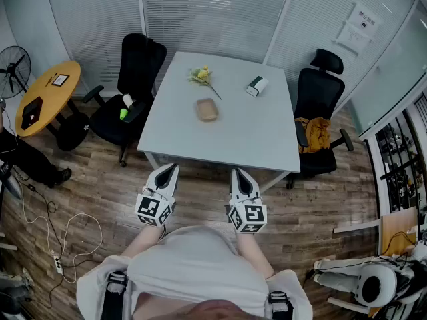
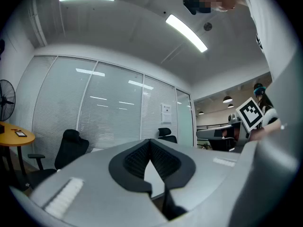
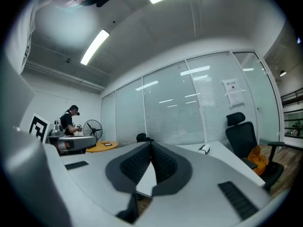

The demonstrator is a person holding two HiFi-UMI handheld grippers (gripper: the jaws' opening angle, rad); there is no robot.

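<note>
My left gripper (image 1: 171, 169) and right gripper (image 1: 238, 173) are held side by side in front of my chest, just short of the near edge of a white table (image 1: 267, 139). Both point up and across the table. In the left gripper view the jaws (image 2: 150, 142) meet at their tips with nothing between them, and the right gripper (image 3: 151, 144) looks the same in its own view. On the table lie a sprig of yellow flowers (image 1: 202, 76), a small brown container (image 1: 207, 110) and a white box (image 1: 256, 86), all well beyond both grippers.
Black office chairs stand at the table's left (image 1: 130, 85) and right (image 1: 320, 105); the right one carries an orange bag (image 1: 313, 133). A round yellow table (image 1: 47, 92) and a fan (image 1: 13, 69) are at far left. Cables (image 1: 60, 235) lie on the wooden floor. Glass walls with blinds stand behind.
</note>
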